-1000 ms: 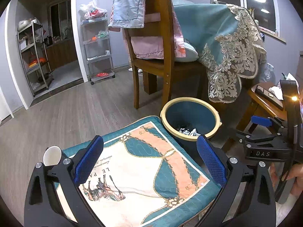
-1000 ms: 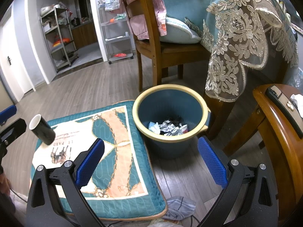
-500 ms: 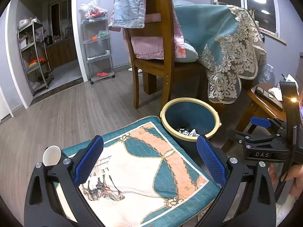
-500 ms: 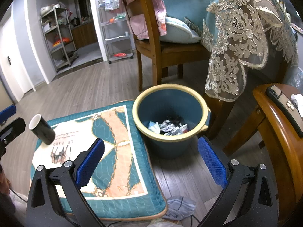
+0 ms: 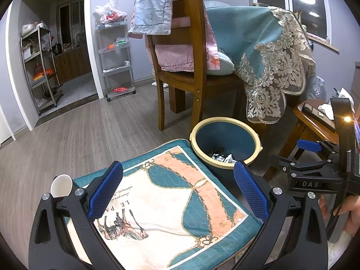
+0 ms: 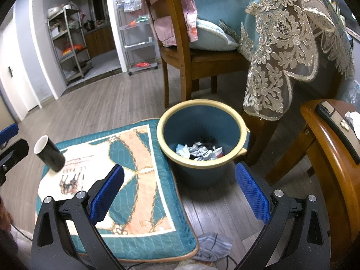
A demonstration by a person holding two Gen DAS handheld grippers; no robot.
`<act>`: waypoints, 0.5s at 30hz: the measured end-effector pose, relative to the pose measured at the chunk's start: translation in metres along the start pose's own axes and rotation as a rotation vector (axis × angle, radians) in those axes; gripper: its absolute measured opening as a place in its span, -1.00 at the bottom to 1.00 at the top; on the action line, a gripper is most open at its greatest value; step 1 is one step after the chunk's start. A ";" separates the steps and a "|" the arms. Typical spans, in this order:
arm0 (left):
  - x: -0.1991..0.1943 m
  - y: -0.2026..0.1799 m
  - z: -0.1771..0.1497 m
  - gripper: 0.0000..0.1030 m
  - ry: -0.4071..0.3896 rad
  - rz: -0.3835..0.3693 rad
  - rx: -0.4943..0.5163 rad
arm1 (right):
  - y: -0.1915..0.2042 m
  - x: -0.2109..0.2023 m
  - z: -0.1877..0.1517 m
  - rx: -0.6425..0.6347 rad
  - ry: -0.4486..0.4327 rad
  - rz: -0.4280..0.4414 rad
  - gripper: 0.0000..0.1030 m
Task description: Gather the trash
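So both sets of tongs are spread wide with nothing between the blue pads: the left tongs (image 5: 177, 191) hang over the teal and peach quilted cushion (image 5: 171, 204), the right tongs (image 6: 180, 193) over that cushion's right edge and the grey wood-plank floor (image 6: 101, 105).

The round blue plastic bin with the cream rim (image 6: 202, 132) sits on the floor, tucked against the cushion's far right corner, just in front of the brown wooden chair (image 6: 180, 51). It already has crumpled silver and white wrappers (image 6: 198, 150) in the bottom.

What looks left to collect: a black paper cup with a white inside (image 6: 50, 150) near the cushion's left edge. It's tipped over at an angle, mouth pointing up and left. I can't tell if it's actually resting on the cushion.

What I'd worry about:
- Thin cup plus wide tongs means squeezing near the rim would probably crush it or pop it out sideways.
- If there's any liquid left in it, tilting it on the way over dumps that on the cushion.
- Left tongs have to cross the whole cushion to reach the bin, and the right tongs are parked right by it, so they could bump.
- The lace-edged teal tablecloth (image 6: 281, 51) hangs near the bin, easy to snag.

There's also a crumpled grey cloth (image 6: 213, 246) on the floor off the cushion's near right corner. Can't tell if that counts as trash.
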State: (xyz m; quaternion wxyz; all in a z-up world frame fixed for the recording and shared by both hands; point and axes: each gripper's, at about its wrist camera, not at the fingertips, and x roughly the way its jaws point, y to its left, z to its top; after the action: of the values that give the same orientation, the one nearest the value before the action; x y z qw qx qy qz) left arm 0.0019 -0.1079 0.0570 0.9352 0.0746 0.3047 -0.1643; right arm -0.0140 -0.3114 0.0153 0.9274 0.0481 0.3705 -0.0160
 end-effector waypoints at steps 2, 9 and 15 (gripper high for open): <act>0.000 -0.002 0.000 0.88 0.000 -0.013 0.007 | -0.001 0.000 -0.001 0.000 0.002 -0.002 0.90; -0.003 -0.006 0.001 0.88 -0.011 -0.028 0.018 | -0.004 0.002 -0.007 0.005 0.011 -0.018 0.90; -0.008 0.016 0.004 0.88 0.003 0.003 -0.069 | 0.016 0.012 -0.005 -0.037 0.040 -0.034 0.91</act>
State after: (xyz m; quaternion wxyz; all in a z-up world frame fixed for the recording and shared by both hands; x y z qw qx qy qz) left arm 0.0035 -0.0919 0.0654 0.9371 0.0430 0.3112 -0.1524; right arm -0.0078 -0.2946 0.0046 0.9202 0.0247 0.3899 -0.0239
